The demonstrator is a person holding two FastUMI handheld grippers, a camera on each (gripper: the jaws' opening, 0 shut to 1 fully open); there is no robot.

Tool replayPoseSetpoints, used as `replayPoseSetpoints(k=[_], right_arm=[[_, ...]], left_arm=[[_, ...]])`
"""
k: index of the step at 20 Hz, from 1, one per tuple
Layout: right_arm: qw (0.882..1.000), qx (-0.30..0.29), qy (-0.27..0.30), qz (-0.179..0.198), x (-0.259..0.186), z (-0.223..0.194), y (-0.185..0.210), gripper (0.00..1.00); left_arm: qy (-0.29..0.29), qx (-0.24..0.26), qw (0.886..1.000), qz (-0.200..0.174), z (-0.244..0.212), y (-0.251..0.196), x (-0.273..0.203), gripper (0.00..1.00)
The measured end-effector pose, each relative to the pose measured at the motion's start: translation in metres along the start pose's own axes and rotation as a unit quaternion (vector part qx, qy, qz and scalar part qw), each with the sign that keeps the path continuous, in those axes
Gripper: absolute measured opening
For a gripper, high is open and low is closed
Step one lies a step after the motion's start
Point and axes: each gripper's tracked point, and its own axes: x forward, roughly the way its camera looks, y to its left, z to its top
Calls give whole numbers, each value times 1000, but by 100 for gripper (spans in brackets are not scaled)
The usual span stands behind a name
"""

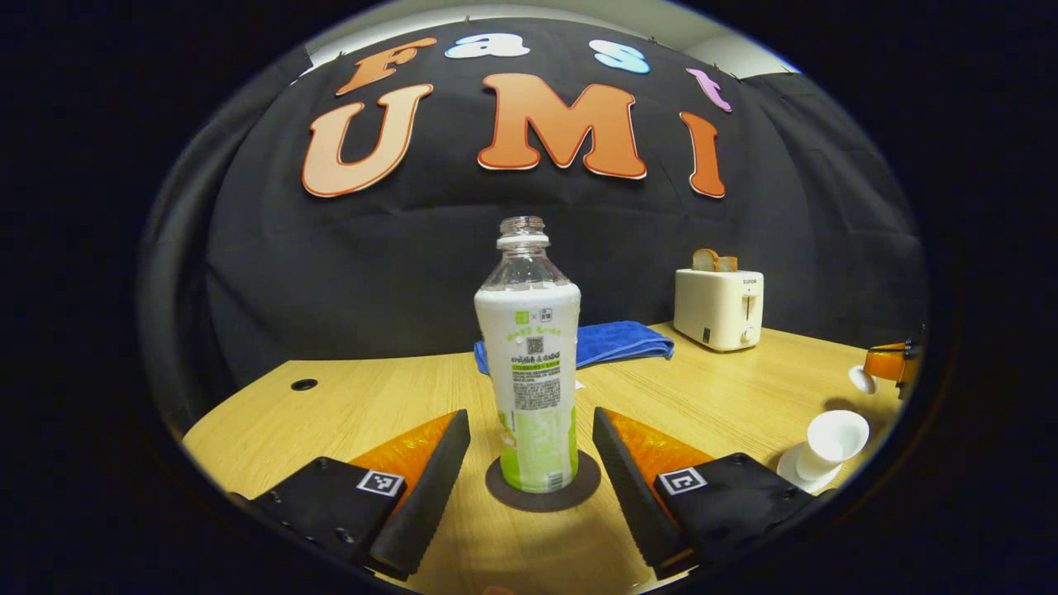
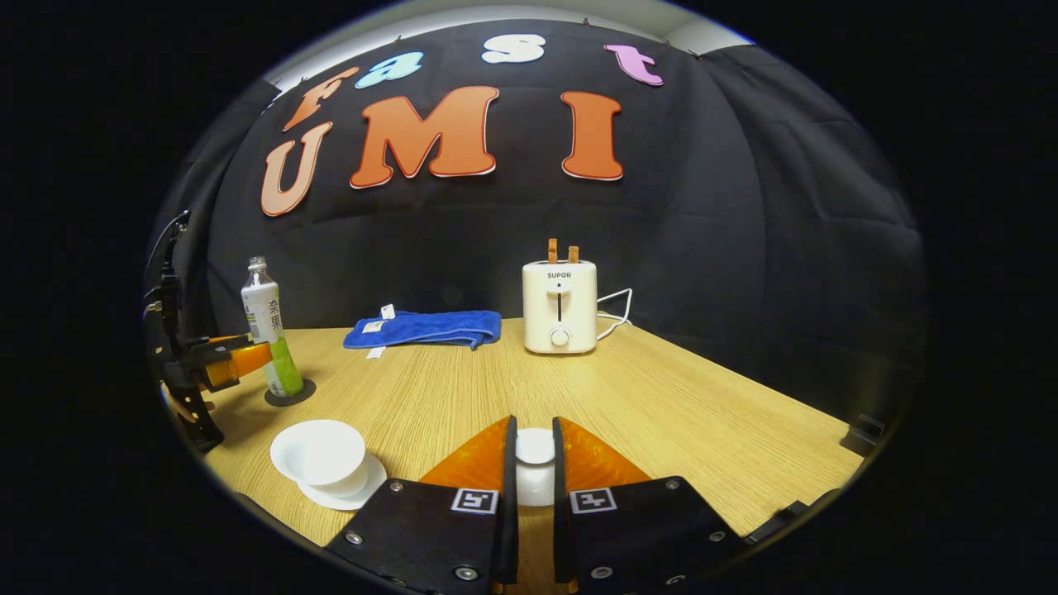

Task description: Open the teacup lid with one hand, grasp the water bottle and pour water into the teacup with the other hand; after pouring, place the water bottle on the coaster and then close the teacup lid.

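Observation:
An uncapped water bottle (image 1: 529,364) with a white and green label stands upright on a round dark coaster (image 1: 579,492). My left gripper (image 1: 529,420) is open, one finger on each side of the bottle's lower half with a gap on both sides. The white teacup (image 1: 831,442) sits uncovered on its saucer (image 1: 789,473) at the right. My right gripper (image 2: 533,430) is shut on the white teacup lid (image 2: 535,467), held above the table to the right of the teacup (image 2: 318,454). In the right gripper view the bottle (image 2: 266,318) and left gripper (image 2: 227,364) show at far left.
A cream toaster (image 2: 559,307) with toast slices stands at the back of the wooden table (image 2: 661,397), its cord trailing right. A folded blue towel (image 2: 426,328) lies behind the bottle. A cable hole (image 1: 303,384) is in the table's far left.

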Motion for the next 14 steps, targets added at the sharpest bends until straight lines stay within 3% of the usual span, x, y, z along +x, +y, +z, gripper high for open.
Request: replayPoseSetpoints(k=[2,6,10,14], right_arm=[[1000,-1,-13,7,-3,5,2,17],[999,-4,-37,0,-6,10,0,17],[999,4,-44,-5,-8,13,-1,17],[998,36,-52,29,-6,17,18,17]], left_arm=[[-21,11,999,41,6,21,-19,96],[-44,-13,995,87,6,46,-60,96],[-54,-26,993,104,6,55,-89,96],[-53,-27,991,117,5,62,-99,94]])
